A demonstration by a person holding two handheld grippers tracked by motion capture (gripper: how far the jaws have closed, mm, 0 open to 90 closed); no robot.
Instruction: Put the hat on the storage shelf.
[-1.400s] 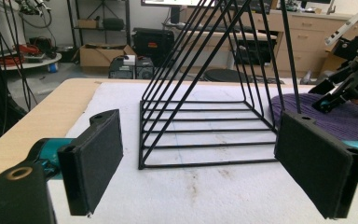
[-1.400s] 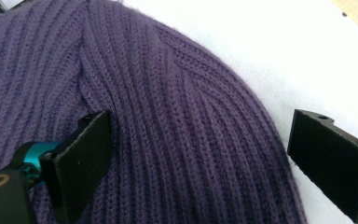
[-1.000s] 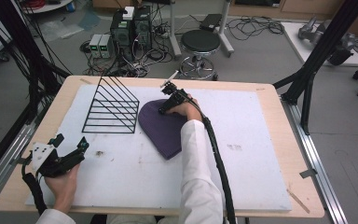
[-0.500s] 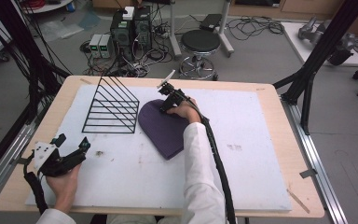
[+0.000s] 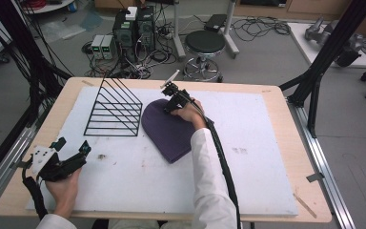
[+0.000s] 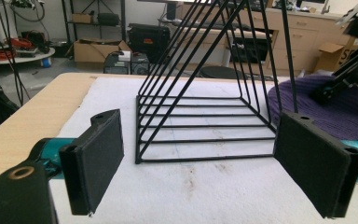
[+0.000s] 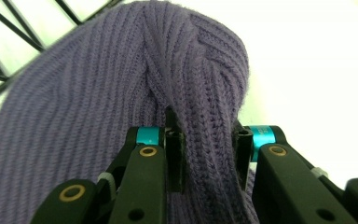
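A purple knit beanie (image 5: 169, 136) lies flat on the white mat (image 5: 257, 157), just right of a black wire rack (image 5: 113, 110). My right gripper (image 5: 168, 108) is at the beanie's far end. In the right gripper view the right gripper (image 7: 205, 137) is shut on a bunched fold of the beanie (image 7: 121, 84). My left gripper (image 5: 72, 145) rests near the front left corner, open and holding nothing. In the left gripper view the left gripper (image 6: 200, 128) faces the wire rack (image 6: 205, 116), with the beanie (image 6: 349, 112) and the right gripper (image 6: 349, 74) beyond at the right.
The mat covers most of a wooden table (image 5: 286, 95). Black frame posts (image 5: 324, 62) stand at both sides. A stool (image 5: 205, 45) and electronics boxes (image 5: 133, 26) sit on the floor past the far edge.
The right gripper has shifted slightly to the left with the beanie's top pinched in it. The left gripper has barely moved.
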